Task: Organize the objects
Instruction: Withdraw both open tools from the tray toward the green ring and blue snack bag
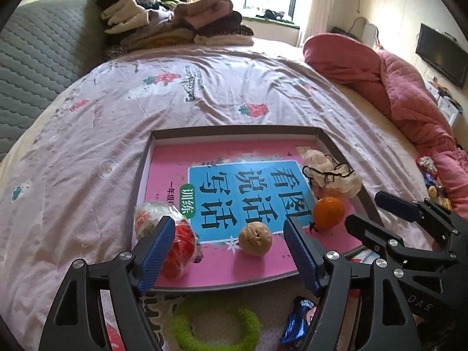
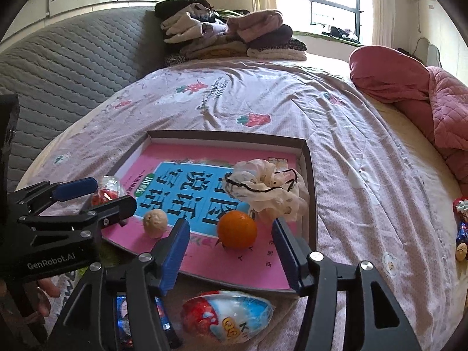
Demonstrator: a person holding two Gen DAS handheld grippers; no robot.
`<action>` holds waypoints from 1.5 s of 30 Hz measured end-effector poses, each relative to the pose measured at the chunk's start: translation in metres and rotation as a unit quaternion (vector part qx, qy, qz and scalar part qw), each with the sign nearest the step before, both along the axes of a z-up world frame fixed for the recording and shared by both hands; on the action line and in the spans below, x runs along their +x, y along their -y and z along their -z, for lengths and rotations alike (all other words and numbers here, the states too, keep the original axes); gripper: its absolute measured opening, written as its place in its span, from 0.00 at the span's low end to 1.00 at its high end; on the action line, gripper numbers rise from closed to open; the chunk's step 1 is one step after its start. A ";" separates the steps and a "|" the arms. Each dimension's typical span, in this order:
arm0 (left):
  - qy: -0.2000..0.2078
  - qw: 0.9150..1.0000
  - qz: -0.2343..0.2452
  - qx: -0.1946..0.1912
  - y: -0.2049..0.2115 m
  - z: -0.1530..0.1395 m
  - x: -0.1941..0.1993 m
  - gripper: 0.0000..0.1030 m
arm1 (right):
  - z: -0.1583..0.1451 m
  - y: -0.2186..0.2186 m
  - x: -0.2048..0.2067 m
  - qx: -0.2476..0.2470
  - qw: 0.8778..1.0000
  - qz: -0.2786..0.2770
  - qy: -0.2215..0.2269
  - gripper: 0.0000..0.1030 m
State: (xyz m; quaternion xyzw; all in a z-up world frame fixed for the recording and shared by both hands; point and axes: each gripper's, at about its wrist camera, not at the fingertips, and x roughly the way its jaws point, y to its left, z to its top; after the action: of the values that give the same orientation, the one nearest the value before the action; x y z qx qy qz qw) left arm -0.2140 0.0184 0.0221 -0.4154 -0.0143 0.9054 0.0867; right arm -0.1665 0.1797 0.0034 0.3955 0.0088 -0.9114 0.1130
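Note:
A shallow grey tray point(image 1: 234, 130) lies on the bed with a pink and blue book point(image 1: 172, 158) flat inside it. On the book rest a walnut point(image 1: 254, 238), an orange point(image 1: 328, 212), a cream scrunchie with black cord point(image 1: 333, 177) and a plastic-wrapped red item point(image 1: 175, 242). My left gripper point(image 1: 229, 228) stands open over the tray's near edge, with the walnut just beyond its fingers and untouched. My right gripper point(image 2: 231, 231) is open too. The orange point(image 2: 237, 229) sits just ahead of its pads with gaps on both sides.
In front of the tray lie a green fuzzy ring point(image 1: 216, 327), a blue snack wrapper point(image 1: 298, 321) and a wrapped chocolate egg point(image 2: 228, 318). Folded clothes point(image 1: 175, 20) are piled at the far side of the bed. A pink quilt point(image 1: 395, 87) and small toys point(image 2: 462, 228) lie on the right.

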 end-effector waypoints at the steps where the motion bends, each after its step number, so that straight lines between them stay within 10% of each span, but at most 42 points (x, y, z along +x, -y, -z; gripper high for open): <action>1: -0.002 1.000 -0.001 0.001 0.002 -0.002 0.002 0.75 | -0.001 0.000 0.002 -0.001 1.000 -0.002 -0.002 0.57; 45: -0.058 0.998 -0.022 0.003 0.025 -0.029 0.072 0.75 | -0.038 0.011 0.056 -0.017 0.996 -0.020 -0.087 0.61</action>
State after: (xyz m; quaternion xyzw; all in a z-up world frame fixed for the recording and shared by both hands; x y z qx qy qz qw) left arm -0.1415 -0.0070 0.0509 -0.3613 -0.0208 0.9297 0.0690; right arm -0.1104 0.1690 0.0409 0.3121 0.0107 -0.9401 0.1370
